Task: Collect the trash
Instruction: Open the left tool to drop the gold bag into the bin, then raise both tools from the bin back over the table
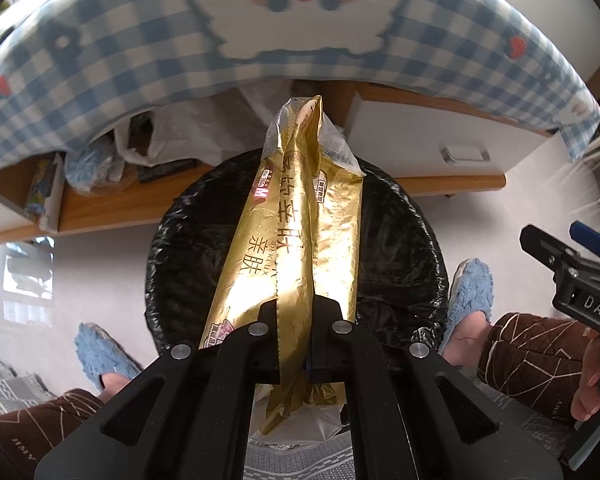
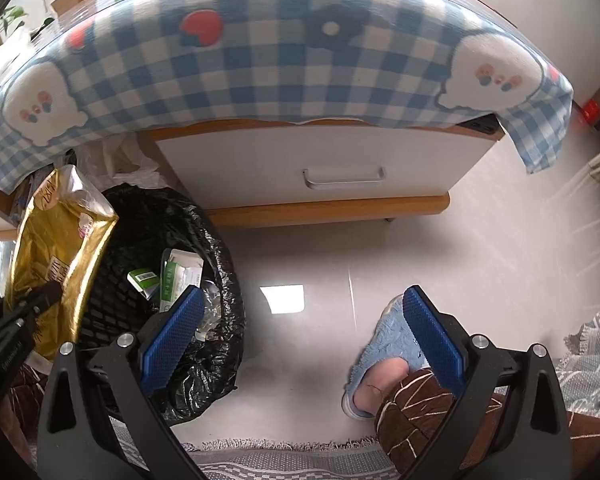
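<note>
My left gripper (image 1: 296, 308) is shut on a long gold foil wrapper (image 1: 300, 216), which hangs over the round bin with a black liner (image 1: 400, 248). The right wrist view has the same gold wrapper (image 2: 56, 256) at the left, with the left gripper (image 2: 40, 300) clamped on it above the bin (image 2: 220, 280). Inside the bin lie green-and-white cartons (image 2: 176, 276) and clear plastic. My right gripper (image 2: 300, 312) stands open over the bare floor to the right of the bin, its blue pads (image 2: 432, 336) wide apart and nothing between them.
A low table under a blue checked cloth (image 2: 260, 60) stands behind the bin, with a white drawer (image 2: 340, 164) below. The person's feet in blue slippers (image 1: 470, 292) flank the bin. A grey rug (image 2: 284, 460) lies at the near edge. White bags (image 1: 168, 136) sit under the table.
</note>
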{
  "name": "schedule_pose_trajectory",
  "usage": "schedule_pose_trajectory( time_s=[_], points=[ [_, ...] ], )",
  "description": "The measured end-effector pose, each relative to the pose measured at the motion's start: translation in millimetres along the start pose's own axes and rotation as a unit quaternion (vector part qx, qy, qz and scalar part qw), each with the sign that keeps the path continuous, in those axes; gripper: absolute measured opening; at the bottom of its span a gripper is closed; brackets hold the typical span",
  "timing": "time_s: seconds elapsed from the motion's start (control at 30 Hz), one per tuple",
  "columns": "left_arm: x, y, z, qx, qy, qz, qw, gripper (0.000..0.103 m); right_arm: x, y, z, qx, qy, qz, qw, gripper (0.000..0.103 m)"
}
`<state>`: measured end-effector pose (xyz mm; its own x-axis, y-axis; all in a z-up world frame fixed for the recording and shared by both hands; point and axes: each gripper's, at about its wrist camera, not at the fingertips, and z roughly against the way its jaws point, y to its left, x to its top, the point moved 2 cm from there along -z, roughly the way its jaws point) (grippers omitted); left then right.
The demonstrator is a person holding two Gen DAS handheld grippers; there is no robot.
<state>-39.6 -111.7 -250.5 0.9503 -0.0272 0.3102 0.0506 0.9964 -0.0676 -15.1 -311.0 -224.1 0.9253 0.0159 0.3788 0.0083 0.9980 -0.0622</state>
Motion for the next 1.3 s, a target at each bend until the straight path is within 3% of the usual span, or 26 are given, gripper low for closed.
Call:
schedule_pose_trajectory(
  time_s=[0.2, 0.37, 0.57, 0.77, 0.97, 1.3],
  points=[
    [2, -10, 3, 0.006, -0.01, -0.015, 0.9998, 0.009, -1, 1, 0, -0.002, 0.0, 0.004, 1.0, 0.095],
    [6, -10, 11, 0.0, -0.033, -0.006, 0.9994, 0.044, 0, 1, 4, 0.0, -0.005, 0.002, 1.0, 0.095],
    [11, -8, 28, 0.003, -0.052, 0.003, 0.9986, 0.071, 6, 5, 16, 0.002, -0.021, 0.005, 1.0, 0.095],
    [19, -3, 58, 0.012, -0.09, 0.014, 0.9958, 0.091, 18, 9, 37, 0.008, -0.045, 0.009, 0.999, 0.095],
    [35, 6, 94, 0.015, -0.129, 0.012, 0.9915, 0.097, 36, 5, 68, 0.017, -0.073, -0.003, 0.997, 0.095],
    [61, 25, 134, 0.024, -0.138, 0.033, 0.9896, 0.097, 69, 0, 120, 0.019, -0.125, 0.0, 0.992, 0.095]
  ],
)
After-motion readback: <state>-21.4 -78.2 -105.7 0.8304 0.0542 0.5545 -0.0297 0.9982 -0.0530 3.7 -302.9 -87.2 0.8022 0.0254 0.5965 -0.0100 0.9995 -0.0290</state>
